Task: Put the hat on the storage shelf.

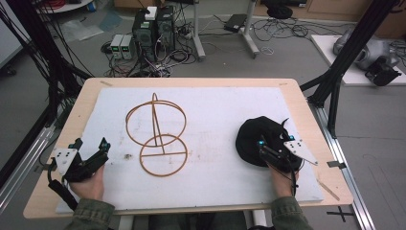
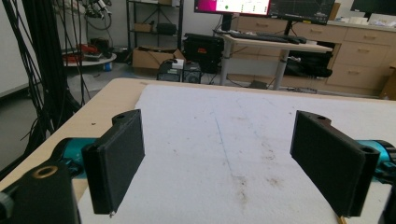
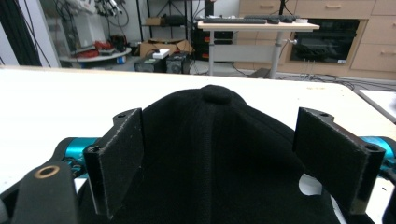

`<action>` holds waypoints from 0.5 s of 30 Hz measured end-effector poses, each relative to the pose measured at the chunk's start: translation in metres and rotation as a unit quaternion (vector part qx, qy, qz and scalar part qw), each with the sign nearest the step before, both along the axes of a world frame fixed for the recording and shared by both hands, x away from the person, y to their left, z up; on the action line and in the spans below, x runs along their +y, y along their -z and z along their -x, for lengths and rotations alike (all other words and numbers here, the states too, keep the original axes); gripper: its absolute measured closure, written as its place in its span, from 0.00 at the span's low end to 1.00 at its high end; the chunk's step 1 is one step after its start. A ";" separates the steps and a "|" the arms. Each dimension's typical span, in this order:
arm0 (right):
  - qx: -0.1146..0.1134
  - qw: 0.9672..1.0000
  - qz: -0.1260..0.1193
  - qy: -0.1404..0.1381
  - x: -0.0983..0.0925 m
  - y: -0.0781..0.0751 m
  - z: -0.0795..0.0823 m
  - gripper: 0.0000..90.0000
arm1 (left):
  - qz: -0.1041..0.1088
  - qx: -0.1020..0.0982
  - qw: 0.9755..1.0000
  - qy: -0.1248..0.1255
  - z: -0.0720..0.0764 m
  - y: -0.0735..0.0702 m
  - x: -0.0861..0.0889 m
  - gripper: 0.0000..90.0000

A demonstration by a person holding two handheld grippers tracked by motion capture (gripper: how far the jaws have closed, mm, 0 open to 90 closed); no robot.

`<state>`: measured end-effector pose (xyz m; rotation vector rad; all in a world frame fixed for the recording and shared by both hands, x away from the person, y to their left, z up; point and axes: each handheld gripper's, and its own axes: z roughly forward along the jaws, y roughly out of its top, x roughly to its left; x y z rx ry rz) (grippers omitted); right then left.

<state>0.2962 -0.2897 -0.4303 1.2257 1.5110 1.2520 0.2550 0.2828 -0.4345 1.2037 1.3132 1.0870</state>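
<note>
A black cap [image 1: 253, 136] lies on the white mat [image 1: 215, 110] at the right. My right gripper [image 1: 269, 146] stands open at its near edge. In the right gripper view the cap [image 3: 215, 154] with its top button sits between the spread jaws, touching neither pad. A wire stand of two brown rings [image 1: 157, 134] joined by an upright rod sits at mid-table. My left gripper [image 1: 91, 155] rests open at the mat's near left, and its own view shows bare stained mat [image 2: 224, 154] between the jaws.
The wooden table edge [image 1: 76, 115] borders the mat on the left. Black frame posts [image 1: 340, 62] rise at the right. Computers and cables [image 1: 153, 33] crowd the floor beyond the far edge.
</note>
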 end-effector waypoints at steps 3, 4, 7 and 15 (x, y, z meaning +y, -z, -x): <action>0.016 1.000 0.004 0.000 0.004 0.001 -0.004 0.18 | -0.002 0.002 1.000 -0.002 0.001 0.000 0.001 0.20; 0.022 1.000 0.006 0.000 0.005 0.002 -0.005 0.18 | -0.002 0.001 1.000 -0.003 0.001 0.000 0.001 0.20; 0.035 0.999 0.011 0.002 0.008 0.004 -0.007 0.18 | -0.001 -0.001 1.000 -0.005 0.002 0.000 0.002 0.20; 0.058 0.998 0.008 -0.006 0.011 0.005 -0.009 0.32 | 0.002 -0.002 1.000 -0.003 0.001 0.000 0.001 0.20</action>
